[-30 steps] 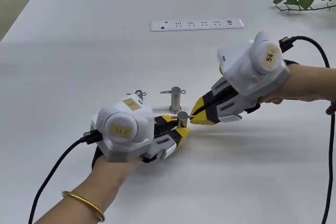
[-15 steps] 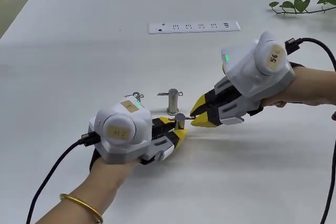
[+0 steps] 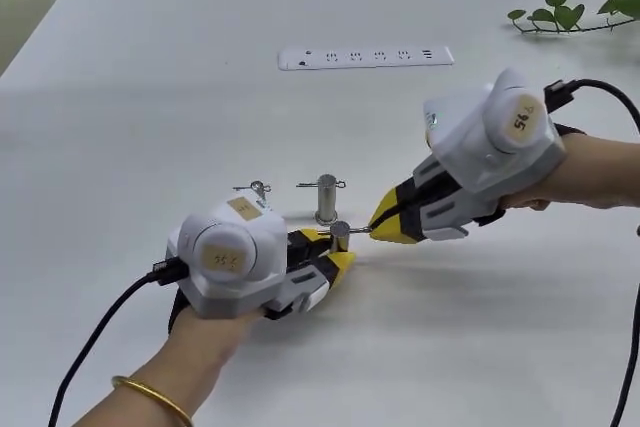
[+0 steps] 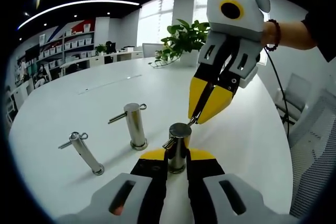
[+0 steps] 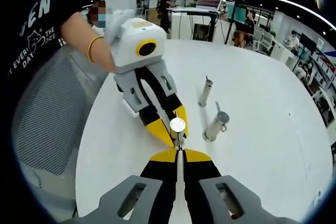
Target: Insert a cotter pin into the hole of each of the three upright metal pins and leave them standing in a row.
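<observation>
A short steel pin (image 3: 340, 236) stands upright on the white table (image 3: 150, 97), and my left gripper (image 3: 330, 247) is shut on its shaft (image 4: 178, 148). From the right, my right gripper (image 3: 377, 230) is shut on a thin cotter pin (image 4: 192, 123) whose far end is at the head of this steel pin (image 5: 177, 125). I cannot tell how far it sits in the hole. Behind stand two more metal pins, a middle pin (image 3: 326, 197) and a left pin (image 3: 260, 190), each with a cotter pin through its top. In the left gripper view the left pin (image 4: 86, 152) looks tilted.
A white power strip (image 3: 365, 56) lies further back on the table. Green plant stems (image 3: 575, 2) reach in at the far right. Cables trail from both grippers toward the near table edge. In the right gripper view, desks and a laptop stand beyond the table.
The head camera has shifted a little. My right gripper has edged closer to the held pin with the cotter pin. The left gripper keeps its hold.
</observation>
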`<state>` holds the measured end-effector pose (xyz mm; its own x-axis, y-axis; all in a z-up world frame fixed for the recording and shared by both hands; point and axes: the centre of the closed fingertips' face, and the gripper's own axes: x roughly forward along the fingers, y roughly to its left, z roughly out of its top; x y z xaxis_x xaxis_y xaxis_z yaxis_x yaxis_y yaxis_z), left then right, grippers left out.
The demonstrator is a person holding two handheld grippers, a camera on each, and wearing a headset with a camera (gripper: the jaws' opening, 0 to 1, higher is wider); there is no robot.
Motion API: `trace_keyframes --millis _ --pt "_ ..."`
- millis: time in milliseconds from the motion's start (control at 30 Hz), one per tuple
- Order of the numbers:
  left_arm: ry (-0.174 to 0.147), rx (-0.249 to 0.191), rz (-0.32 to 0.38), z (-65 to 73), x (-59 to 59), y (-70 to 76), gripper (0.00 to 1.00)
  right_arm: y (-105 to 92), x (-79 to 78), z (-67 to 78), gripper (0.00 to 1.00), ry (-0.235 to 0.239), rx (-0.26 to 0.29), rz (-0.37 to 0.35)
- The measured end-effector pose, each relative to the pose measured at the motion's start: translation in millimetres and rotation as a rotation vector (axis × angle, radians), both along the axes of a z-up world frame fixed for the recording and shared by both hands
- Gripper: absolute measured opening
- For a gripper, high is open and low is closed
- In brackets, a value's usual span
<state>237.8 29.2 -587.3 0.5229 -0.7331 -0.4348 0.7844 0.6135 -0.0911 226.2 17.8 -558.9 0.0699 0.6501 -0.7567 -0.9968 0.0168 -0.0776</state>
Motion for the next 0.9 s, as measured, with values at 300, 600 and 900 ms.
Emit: trace_keyframes --millis 300,600,900 --pt "0.002 0.002 -0.005 -0.1 -0.1 0.0 0.11 4.0 -1.3 1.1 0.0 0.0 -0.001 0.0" --pt "0.005 -0.002 -0.011 -0.1 -0.3 -0.3 0.11 9.5 -3.3 2.2 0.0 0.005 0.004 0.009" --pt "0.012 -0.006 -0.011 -0.2 -0.6 0.0 0.11 10.6 -3.0 1.6 0.0 0.008 0.001 0.009"
